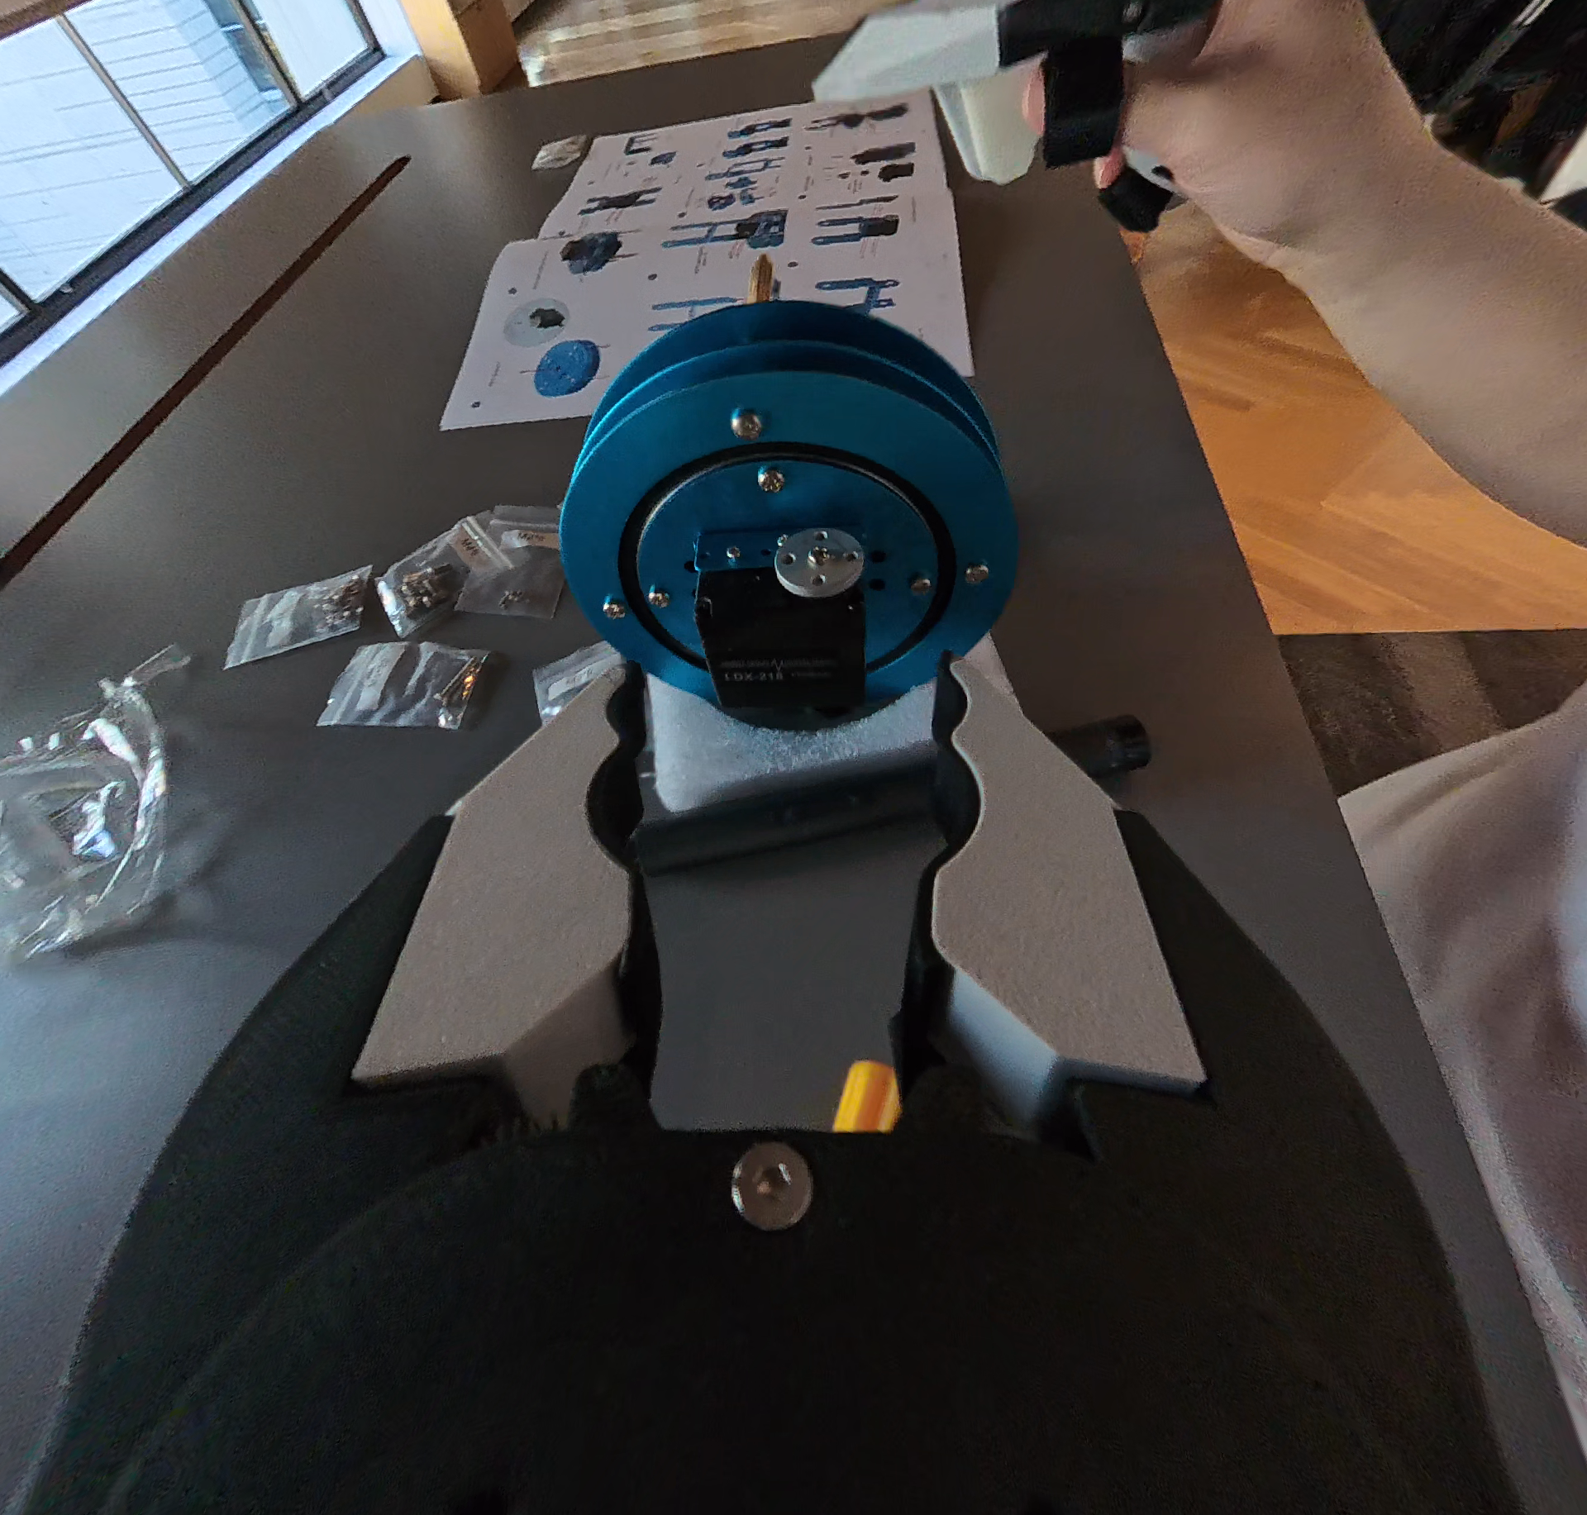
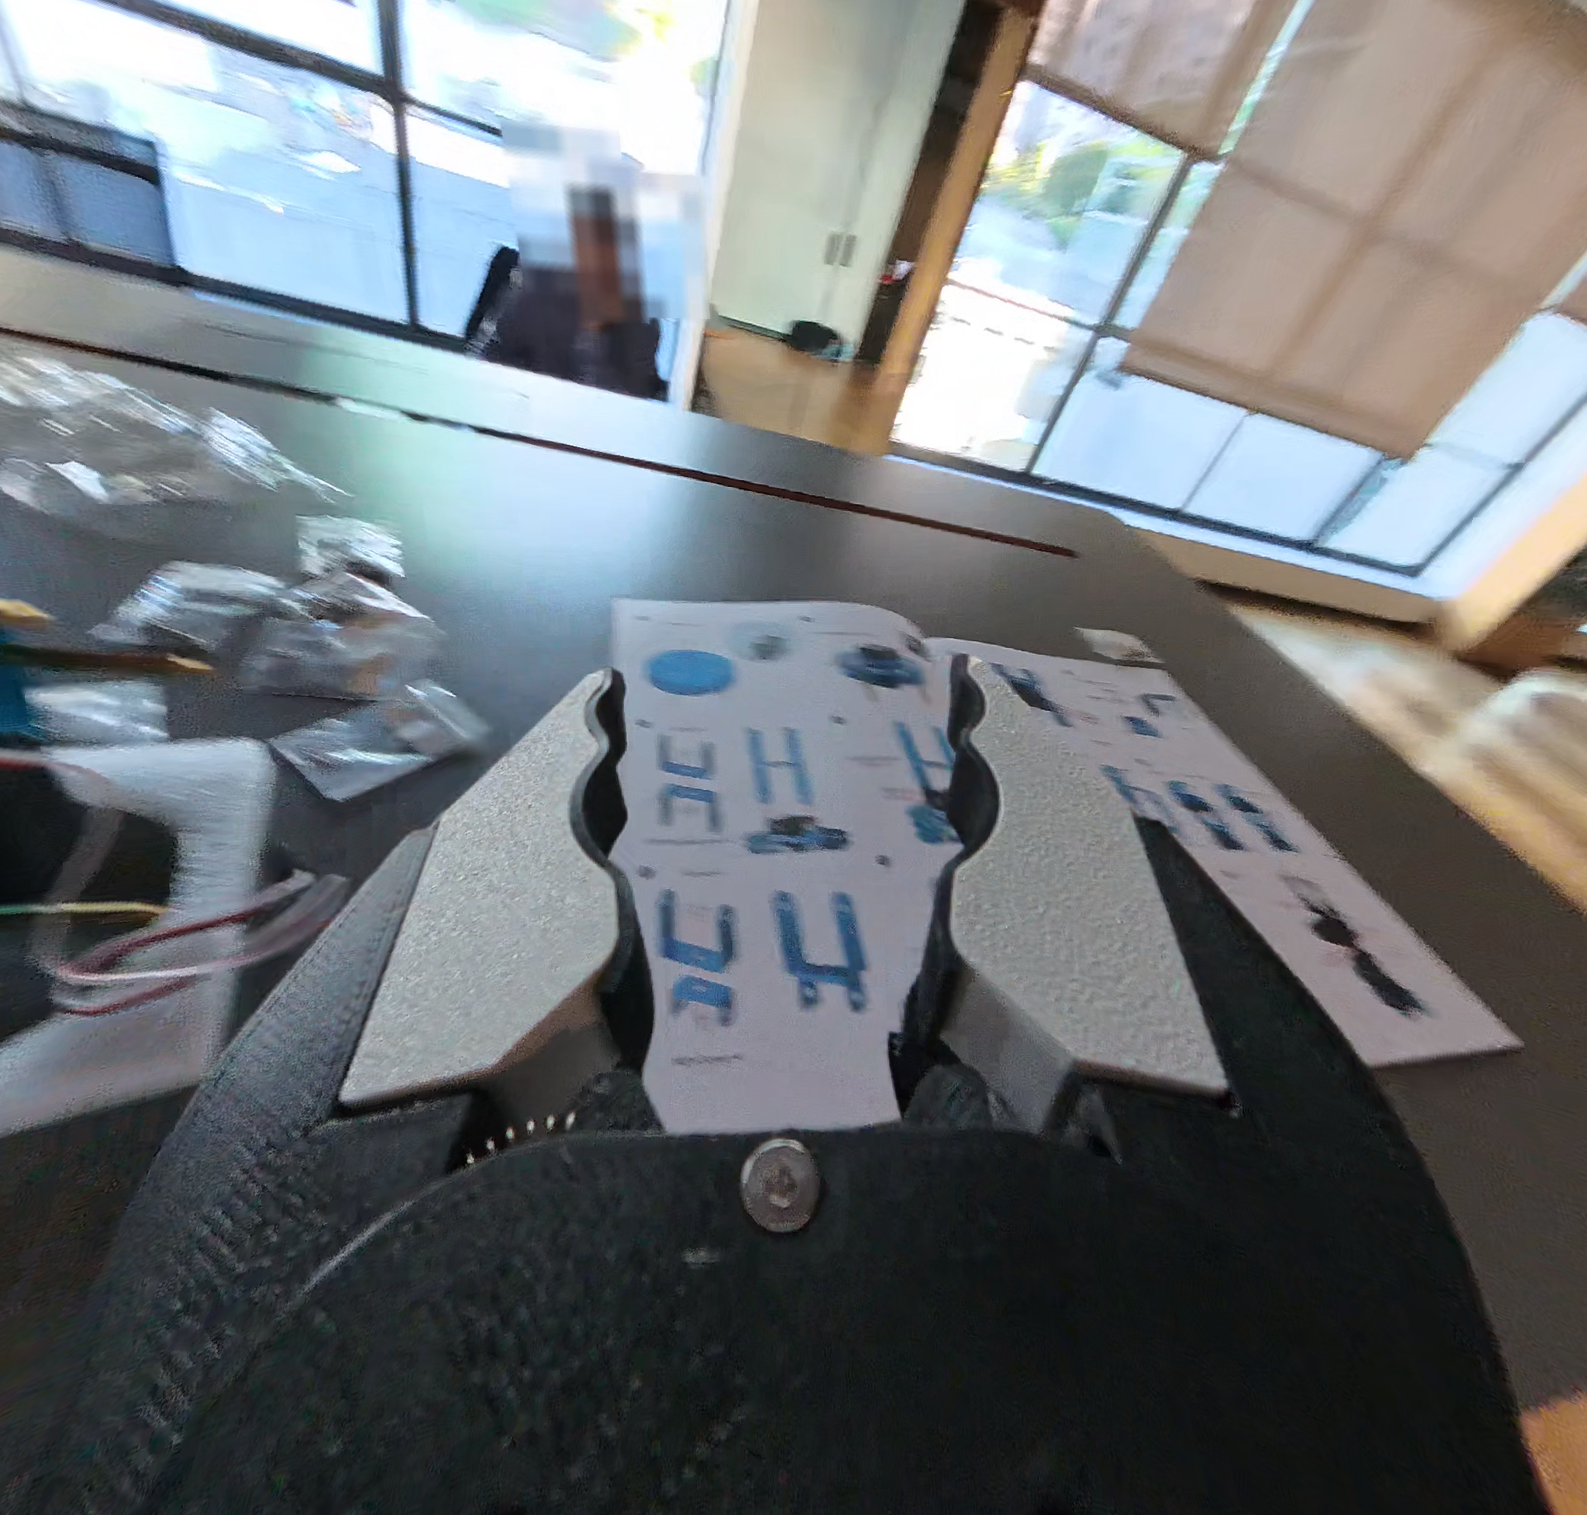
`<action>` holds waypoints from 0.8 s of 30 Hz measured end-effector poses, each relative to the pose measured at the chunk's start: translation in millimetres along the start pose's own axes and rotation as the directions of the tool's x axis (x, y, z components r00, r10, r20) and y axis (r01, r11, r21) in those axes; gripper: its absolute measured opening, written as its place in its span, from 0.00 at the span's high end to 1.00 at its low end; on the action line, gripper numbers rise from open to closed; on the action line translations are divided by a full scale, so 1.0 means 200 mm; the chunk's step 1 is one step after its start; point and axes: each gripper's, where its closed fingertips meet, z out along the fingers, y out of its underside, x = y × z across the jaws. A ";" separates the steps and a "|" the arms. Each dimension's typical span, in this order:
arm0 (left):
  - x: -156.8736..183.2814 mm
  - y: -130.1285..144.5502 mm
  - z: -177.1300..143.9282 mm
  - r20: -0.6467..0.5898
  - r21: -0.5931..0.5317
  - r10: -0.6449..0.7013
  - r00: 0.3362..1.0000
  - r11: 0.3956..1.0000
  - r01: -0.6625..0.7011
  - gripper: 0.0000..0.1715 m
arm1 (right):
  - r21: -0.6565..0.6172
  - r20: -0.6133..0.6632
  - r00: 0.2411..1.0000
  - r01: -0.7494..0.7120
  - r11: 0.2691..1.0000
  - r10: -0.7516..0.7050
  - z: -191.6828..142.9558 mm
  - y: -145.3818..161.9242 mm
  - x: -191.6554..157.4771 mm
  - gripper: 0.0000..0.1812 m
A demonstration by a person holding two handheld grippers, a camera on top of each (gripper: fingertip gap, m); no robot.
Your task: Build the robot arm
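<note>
Dark grey tabletop [image 1: 361, 409] carries screw bags [image 1: 404, 615] and an instruction sheet [image 2: 773, 830]. Left hand-held gripper [image 1: 786, 684] clamps a white foam block [image 1: 773, 752] (blue turntable base [image 1: 790, 521] with servo upon it). Right hand-held gripper [image 2: 786, 692] hovers parted, empty, over the sheet.

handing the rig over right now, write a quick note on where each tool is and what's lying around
Left tool: its fingers flank a white foam block carrying a blue disc assembly with a black servo; whether it grips is unclear.
Right tool: open, empty, above the instruction sheet.
Small screw bags lie left of the assembly on the dark table.
Nothing shows what is done or left.
</note>
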 end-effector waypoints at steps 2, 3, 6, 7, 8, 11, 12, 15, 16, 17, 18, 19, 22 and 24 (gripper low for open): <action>0.00 -0.01 -0.05 0.043 -0.008 0.013 0.999 1.000 -0.012 0.61 | -0.040 -0.061 0.995 0.073 0.997 -0.075 0.01 0.08 0.05 0.59; 0.00 -0.01 -0.06 0.060 -0.012 0.020 0.998 1.000 -0.020 0.61 | -0.064 -0.079 0.991 0.100 0.993 -0.105 0.02 0.12 0.07 0.59; 0.04 -0.08 -0.10 0.087 0.015 0.027 0.996 0.999 -0.028 0.61 | -0.106 -0.102 0.983 0.144 0.984 -0.154 0.03 0.18 0.13 0.59; 0.07 -0.10 -0.11 0.081 0.022 0.038 0.996 0.999 -0.040 0.62 | -0.113 -0.100 0.983 0.143 0.983 -0.155 0.04 0.19 0.14 0.59; 0.11 -0.12 -0.11 0.068 0.019 0.063 0.996 0.998 -0.065 0.62 | -0.116 -0.094 0.984 0.140 0.983 -0.151 0.04 0.19 0.15 0.59; 0.30 -0.07 -0.10 -0.053 -0.078 0.169 0.984 0.982 -0.173 0.69 | -0.129 -0.061 0.984 0.156 0.979 -0.165 0.07 0.21 0.16 0.59; 0.34 -0.03 -0.10 -0.060 -0.121 0.191 0.980 0.973 -0.197 0.69 | -0.133 -0.050 0.983 0.168 0.977 -0.176 0.08 0.22 0.17 0.59; 0.42 0.02 -0.10 -0.061 -0.183 0.182 0.981 0.965 -0.190 0.68 | -0.138 -0.009 0.978 0.205 0.969 -0.208 0.10 0.24 0.16 0.59; 0.44 0.03 -0.10 -0.054 -0.187 0.155 0.986 0.969 -0.163 0.68 | -0.131 0.009 0.978 0.210 0.969 -0.210 0.11 0.24 0.15 0.59; 0.46 0.03 -0.10 -0.045 -0.185 0.133 0.990 0.973 -0.139 0.68 | -0.127 0.025 0.976 0.216 0.968 -0.215 0.12 0.24 0.15 0.59; 0.47 0.02 -0.10 -0.026 -0.181 0.122 0.992 0.976 -0.125 0.68 | -0.125 0.039 0.974 0.228 0.966 -0.225 0.12 0.24 0.14 0.59; 0.47 0.02 -0.11 0.003 -0.176 0.123 0.992 0.977 -0.121 0.68 | -0.119 0.051 0.970 0.240 0.963 -0.236 0.13 0.24 0.14 0.59; 0.45 0.01 -0.13 0.081 -0.173 0.165 0.983 0.974 -0.149 0.71 | -0.103 0.121 0.964 0.251 0.962 -0.238 0.14 0.26 0.08 0.59; 0.39 0.05 -0.16 0.126 -0.253 0.277 0.953 0.937 -0.239 0.73 | -0.079 0.195 0.956 0.238 0.968 -0.220 0.14 0.26 0.02 0.58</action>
